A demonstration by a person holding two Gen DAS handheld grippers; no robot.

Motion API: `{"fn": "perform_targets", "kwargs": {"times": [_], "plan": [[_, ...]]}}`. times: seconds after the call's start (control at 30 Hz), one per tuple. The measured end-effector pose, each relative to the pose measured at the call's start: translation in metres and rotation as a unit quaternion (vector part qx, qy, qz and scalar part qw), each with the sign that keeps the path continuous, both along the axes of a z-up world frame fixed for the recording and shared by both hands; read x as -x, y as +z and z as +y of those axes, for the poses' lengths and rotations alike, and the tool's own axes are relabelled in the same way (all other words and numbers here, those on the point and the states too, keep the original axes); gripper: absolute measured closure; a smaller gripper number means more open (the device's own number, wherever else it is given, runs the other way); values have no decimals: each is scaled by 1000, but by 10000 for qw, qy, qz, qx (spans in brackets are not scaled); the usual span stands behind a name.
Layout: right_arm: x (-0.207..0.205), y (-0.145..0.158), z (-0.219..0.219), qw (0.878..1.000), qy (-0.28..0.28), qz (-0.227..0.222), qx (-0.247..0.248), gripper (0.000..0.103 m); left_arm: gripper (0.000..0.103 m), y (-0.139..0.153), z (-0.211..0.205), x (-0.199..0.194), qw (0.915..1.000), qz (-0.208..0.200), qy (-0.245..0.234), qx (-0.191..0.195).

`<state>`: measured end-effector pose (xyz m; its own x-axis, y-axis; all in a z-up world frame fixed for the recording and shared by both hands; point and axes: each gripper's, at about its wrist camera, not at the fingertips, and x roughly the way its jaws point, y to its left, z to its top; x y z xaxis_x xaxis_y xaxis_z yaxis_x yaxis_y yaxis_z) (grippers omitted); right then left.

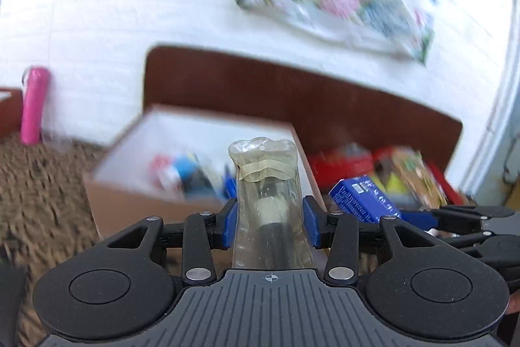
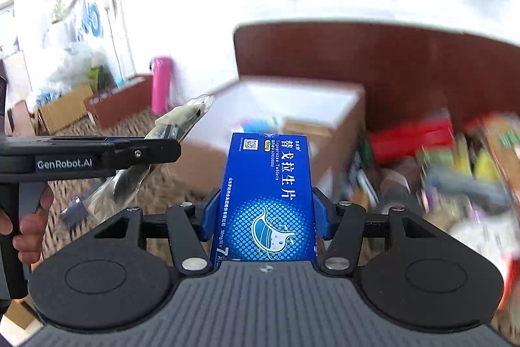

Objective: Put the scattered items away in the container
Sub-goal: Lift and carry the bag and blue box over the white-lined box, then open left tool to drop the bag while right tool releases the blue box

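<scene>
1. Blue tablet box [image 2: 265,200] sits clamped between the pads of the right hand-held gripper [image 2: 265,210], raised above the carpet.
2. Left hand-held gripper [image 1: 269,221] grips a clear plastic packet [image 1: 265,184] holding a dark item.
3. Open cardboard container [image 1: 136,171] lies just ahead on the carpet, beside scattered packages [image 1: 412,178].

Open white-lined cardboard box [image 1: 195,158] on shaggy brown carpet [image 1: 39,184], left of jumbled packets [image 1: 406,178], before dark-brown wooden headboard [image 1: 292,93].
</scene>
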<state>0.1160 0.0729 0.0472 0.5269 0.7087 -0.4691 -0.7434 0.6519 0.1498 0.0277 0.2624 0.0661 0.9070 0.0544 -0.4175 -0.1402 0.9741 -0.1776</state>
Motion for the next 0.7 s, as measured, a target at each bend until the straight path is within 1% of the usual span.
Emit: {"fn": "perform_targets", "kwargs": {"times": [0.07, 0.17, 0.3, 0.37, 0.47, 0.6, 0.63, 0.67, 0.7], "plan": [[-20, 12, 25, 10000, 34, -30, -20, 41, 61, 11, 18, -18, 9999, -16, 138, -67], [-53, 19, 66, 9998, -36, -5, 197, 41, 60, 16, 51, -53, 9995, 146, 268, 124], [-95, 3, 113, 9978, -104, 281, 586, 41, 60, -4, 95, -102, 9957, 538, 573, 480], [-109, -10, 131, 9959, -121, 383, 816, 41, 60, -15, 113, -116, 9934, 692, 684, 604], [-121, -23, 149, 9943, -151, 492, 938, 41, 60, -23, 128, -126, 9923, 822, 691, 618], [-135, -28, 168, 9944, -266, 473, 910, 41, 58, -28, 136, -141, 9921, 888, 665, 592], [-139, -27, 172, 9949, -287, 436, 861, 39, 51, -28, 137, -145, 9921, 882, 679, 574], [-143, -26, 175, 9954, -286, 389, 824, 33, 37, -29, 138, -146, 9922, 864, 712, 551], [-144, -25, 177, 9954, -315, 344, 838, 15, 29, -29, 139, -147, 9920, 848, 759, 552]]}}
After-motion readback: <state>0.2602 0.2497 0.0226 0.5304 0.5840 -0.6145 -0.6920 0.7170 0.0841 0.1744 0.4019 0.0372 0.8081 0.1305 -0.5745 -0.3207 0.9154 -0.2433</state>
